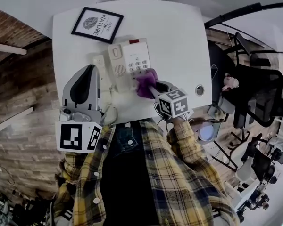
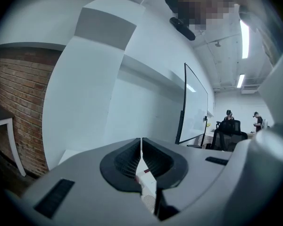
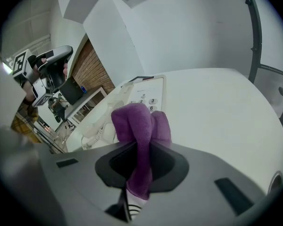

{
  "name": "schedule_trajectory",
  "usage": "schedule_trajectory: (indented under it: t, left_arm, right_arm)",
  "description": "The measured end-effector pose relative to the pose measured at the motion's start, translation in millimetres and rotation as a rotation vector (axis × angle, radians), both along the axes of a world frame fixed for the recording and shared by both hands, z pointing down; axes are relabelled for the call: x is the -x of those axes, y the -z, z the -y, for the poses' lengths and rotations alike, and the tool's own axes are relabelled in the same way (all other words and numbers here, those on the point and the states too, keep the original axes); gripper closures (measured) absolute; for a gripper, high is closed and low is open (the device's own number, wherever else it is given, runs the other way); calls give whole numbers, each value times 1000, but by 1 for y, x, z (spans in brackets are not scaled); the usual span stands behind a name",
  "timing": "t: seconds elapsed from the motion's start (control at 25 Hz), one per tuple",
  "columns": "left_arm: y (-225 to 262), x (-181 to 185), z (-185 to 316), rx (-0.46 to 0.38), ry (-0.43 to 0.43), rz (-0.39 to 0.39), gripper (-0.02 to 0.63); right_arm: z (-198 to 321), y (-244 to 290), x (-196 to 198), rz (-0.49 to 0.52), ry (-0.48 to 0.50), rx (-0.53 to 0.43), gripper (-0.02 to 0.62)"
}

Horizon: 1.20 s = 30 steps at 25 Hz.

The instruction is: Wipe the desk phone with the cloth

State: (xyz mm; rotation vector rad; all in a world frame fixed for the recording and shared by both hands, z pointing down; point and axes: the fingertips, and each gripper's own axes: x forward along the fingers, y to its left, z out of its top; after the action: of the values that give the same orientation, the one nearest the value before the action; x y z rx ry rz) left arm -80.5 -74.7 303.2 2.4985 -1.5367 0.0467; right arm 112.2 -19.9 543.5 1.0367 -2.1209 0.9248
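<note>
Framed leaf print (image 1: 97, 24) on the white desk (image 1: 179, 36), brick wall (image 1: 19, 126) at left, black office chairs (image 1: 264, 94) at right

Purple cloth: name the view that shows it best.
Right gripper view: the cloth fills the centre, clamped in the right gripper at the desk phone. Head view shows only a small purple bunch on the phone. Left gripper view shows none.

Your right gripper (image 3: 140, 149) pinches a purple cloth (image 3: 137, 121) with a soft, napped, matt pile. Just past its tips, the desk phone (image 3: 144, 91) looks like smooth off-white plastic with a faint sheen. The table (image 3: 217, 107) beneath it is a smooth, matt white top. Your left gripper (image 2: 141, 152) has a matt grey plastic shell and black ribbed pads (image 2: 126, 160) that look rubbery. To its left, the brick wall (image 2: 19, 93) is rough and unglazed.
</note>
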Motion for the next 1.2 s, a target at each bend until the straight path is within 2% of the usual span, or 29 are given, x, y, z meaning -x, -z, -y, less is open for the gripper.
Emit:
schedule_trajectory:
  t: [0.28,0.48,0.64,0.88,1.2]
  left_arm:
    - [1,0,-3,-5,-4,-3,584]
    - [4,4,-5,-13,15,-4,584]
    - [6,10,-7,-20,43,-5,584]
    - [14,16,-10,-35,83,-6,584]
    - [24,23,-14,-60,141,-12,584]
  right_arm:
    - [-8,-2,-1,-13,2,6,532]
    - [-9,1,-1,29,-25,33,532]
    - [-5,12,4,48,-5,27,532]
    - [25,66,23,132,32,-102,532]
    - [70,155,69,212,172,-331,532]
